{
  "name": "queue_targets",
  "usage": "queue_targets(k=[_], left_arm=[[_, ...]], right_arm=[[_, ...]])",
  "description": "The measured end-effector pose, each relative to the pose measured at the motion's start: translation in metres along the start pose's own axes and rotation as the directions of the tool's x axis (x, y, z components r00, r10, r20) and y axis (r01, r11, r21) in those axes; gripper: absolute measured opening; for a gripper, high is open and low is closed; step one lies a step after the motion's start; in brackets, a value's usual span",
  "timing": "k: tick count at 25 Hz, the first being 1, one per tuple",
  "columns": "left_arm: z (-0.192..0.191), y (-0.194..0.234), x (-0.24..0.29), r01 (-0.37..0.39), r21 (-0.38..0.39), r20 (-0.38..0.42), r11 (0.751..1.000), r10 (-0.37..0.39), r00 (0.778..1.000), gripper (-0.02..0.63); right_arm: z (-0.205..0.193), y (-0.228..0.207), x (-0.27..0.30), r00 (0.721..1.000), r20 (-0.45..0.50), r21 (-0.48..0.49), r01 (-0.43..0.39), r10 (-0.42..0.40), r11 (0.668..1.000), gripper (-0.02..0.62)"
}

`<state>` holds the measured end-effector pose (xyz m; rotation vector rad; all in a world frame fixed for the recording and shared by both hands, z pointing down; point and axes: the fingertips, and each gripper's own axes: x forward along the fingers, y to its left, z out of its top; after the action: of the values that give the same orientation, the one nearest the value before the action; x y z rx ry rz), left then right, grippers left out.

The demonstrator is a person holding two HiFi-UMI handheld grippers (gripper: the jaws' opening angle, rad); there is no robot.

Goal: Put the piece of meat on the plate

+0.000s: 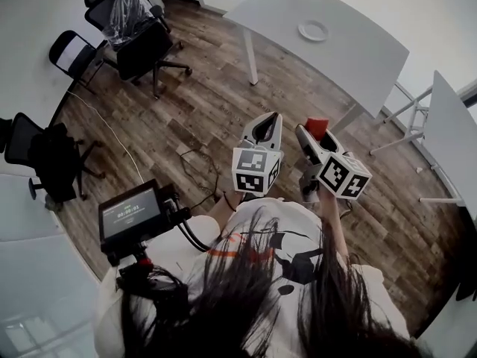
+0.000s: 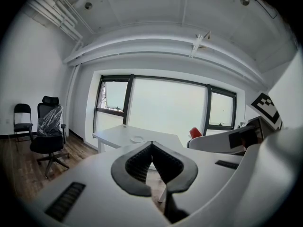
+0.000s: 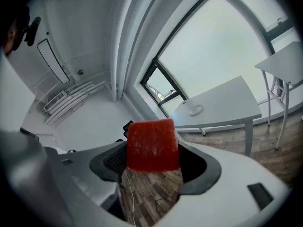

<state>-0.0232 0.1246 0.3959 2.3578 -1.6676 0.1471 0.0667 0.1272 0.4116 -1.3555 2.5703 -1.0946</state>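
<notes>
The meat (image 3: 152, 145), a red block, sits pinched between the two fingers (image 3: 110, 161) of the right gripper (image 3: 154, 163), held in the air over the wood floor (image 1: 201, 118). In the head view the meat (image 1: 317, 124) shows only as a red corner at the tip of the right gripper (image 1: 312, 131), the rest hidden by the fingers.

The left gripper (image 1: 265, 130) is just beside it on the left. Its fingers (image 2: 135, 167) are pressed together at the tips with nothing between them. Both grippers are held out in front of the person's chest, side by side, aimed towards the top of the head view and tipped slightly down. Their marker cubes (image 1: 256, 171) cover the hands almost wholly, and long dark hair (image 1: 246, 304) covers the arms and much of the shirt.

The plate (image 1: 313, 30) lies on the white bench (image 1: 365, 58) at the upper right of the head view, well apart from the meat. It is small and its surface is hard to make out. A second bench (image 1: 451, 133) is cut off by the right edge. Office chairs (image 1: 138, 32) stand at the upper left, and a small monitor (image 1: 133, 213) sits at the lower left.
</notes>
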Motion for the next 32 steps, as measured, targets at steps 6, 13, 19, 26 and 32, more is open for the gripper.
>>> queue_targets(k=[6,13,19,26,32], left_arm=[[-0.002,0.007,0.0,-0.008,0.013,-0.001,1.0,0.009,1.0,0.005],[-0.006,0.013,0.0,-0.022,0.028,-0.009,0.999,0.022,1.0,0.005],[-0.013,0.015,-0.003,-0.025,0.029,-0.022,0.999,0.026,0.999,0.005],[-0.02,0.016,-0.003,-0.016,0.05,-0.04,0.999,0.018,0.999,0.005],[-0.031,0.021,-0.005,-0.025,0.039,-0.067,0.999,0.027,0.997,0.005]], right_arm=[[-0.003,0.001,0.006,1.0,-0.007,0.0,-0.009,0.009,1.0,0.33],[-0.01,0.003,0.013,1.0,-0.023,0.0,-0.02,0.02,1.0,0.33],[-0.016,0.002,0.011,0.999,-0.031,0.015,-0.014,0.015,1.0,0.33],[-0.021,-0.003,0.009,1.0,-0.022,0.028,0.007,-0.007,1.0,0.33],[-0.027,-0.009,0.006,1.0,-0.017,0.047,0.021,-0.02,0.999,0.33]])
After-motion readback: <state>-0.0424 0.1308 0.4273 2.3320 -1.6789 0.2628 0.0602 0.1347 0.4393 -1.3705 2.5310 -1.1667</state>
